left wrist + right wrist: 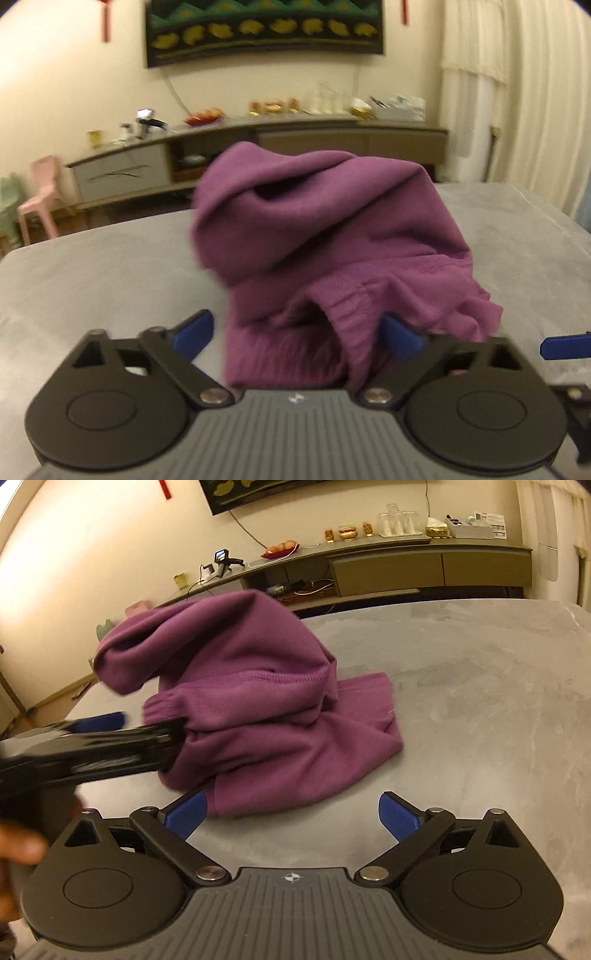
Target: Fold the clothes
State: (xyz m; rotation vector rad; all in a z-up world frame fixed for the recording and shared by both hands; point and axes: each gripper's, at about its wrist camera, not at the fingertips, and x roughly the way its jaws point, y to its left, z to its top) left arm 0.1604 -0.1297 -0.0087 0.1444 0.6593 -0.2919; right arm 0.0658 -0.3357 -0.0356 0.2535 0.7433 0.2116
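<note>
A purple garment (332, 229) lies in a loose heap on the grey table (92, 266); its elastic waistband faces me. My left gripper (297, 334) is open, with the cloth's near edge lying between its blue fingers (194, 332). In the right wrist view the garment (258, 701) lies ahead and to the left. My right gripper (291, 814) is open and empty, its left finger (186, 814) just beside the cloth's near edge. The left gripper (147, 725) shows blurred from the side, at the cloth's left edge. A blue tip of the right gripper (565, 345) shows at the right.
The grey table (480, 701) stretches to the right of the garment. Behind it stand a long low cabinet (258, 147) with dishes and glasses, a pink chair (40, 199) at the left, and curtains (535, 110) at the right.
</note>
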